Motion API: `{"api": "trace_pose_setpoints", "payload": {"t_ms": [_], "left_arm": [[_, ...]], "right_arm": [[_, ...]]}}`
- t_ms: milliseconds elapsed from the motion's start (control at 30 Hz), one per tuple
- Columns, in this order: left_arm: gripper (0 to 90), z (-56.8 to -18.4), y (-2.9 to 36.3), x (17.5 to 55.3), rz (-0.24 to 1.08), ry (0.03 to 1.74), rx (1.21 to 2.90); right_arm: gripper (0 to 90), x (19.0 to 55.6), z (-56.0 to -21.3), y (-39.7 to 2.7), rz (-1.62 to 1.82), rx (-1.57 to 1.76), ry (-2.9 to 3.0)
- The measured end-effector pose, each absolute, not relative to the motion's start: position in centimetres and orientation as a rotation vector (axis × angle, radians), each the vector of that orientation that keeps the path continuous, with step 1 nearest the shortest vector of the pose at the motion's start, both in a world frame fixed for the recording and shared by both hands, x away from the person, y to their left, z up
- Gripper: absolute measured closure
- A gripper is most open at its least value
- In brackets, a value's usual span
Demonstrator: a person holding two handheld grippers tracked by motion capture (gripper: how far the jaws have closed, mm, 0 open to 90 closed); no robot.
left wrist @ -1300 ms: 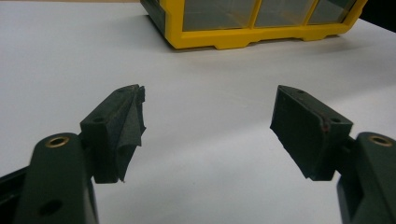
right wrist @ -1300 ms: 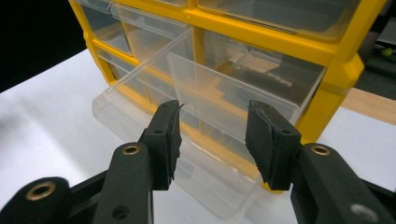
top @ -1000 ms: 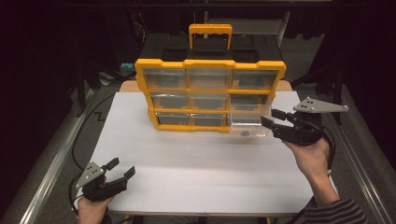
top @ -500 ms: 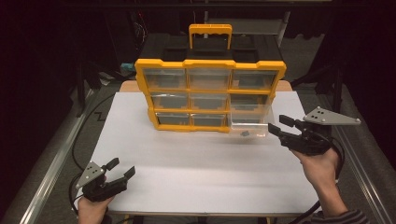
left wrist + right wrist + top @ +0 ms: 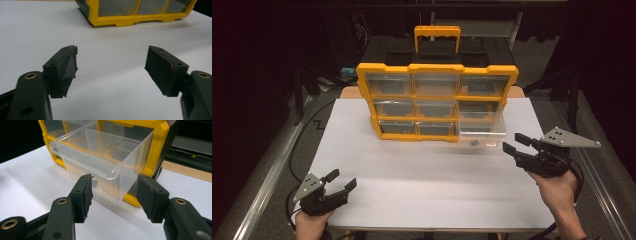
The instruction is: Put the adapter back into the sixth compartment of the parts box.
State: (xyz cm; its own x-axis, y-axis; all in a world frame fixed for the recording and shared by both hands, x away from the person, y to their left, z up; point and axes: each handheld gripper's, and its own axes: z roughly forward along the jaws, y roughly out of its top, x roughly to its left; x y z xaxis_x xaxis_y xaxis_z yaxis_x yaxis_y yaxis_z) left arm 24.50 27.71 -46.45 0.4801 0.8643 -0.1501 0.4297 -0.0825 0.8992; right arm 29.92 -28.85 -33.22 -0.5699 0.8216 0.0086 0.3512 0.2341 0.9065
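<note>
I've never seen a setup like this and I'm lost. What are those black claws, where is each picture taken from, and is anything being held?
The claws are hand-held grippers: a person holds one in each hand. The high view looks down on a white table. On it stands a yellow organizer of clear drawers; its bottom right drawer is pulled out, with a small dark thing inside. The other two pictures come from cameras riding on the grippers, looking along their jaws. The left gripper is open near the table's front left corner, holding nothing. The right gripper has just been opening; in its own view the drawer lies ahead of its jaws, unheld.
</note>
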Motion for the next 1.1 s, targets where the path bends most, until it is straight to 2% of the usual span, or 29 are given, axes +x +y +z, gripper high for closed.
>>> {"api": "trace_pose_setpoints", "payload": {"t_ms": [633, 1100], "left_arm": [[26.4, -46.5, 27.7, 24.5, 0.529, 1.117, 1.7], [26.4, -46.5, 27.7, 24.5, 0.53, 1.118, 1.701]], "right_arm": [[44.0, 29.0, -36.0, -29.4, 1.309, 1.113, 2.041], [41.4, 28.5, -39.4, -29.6, 1.304, 1.157, 2.038]]}}
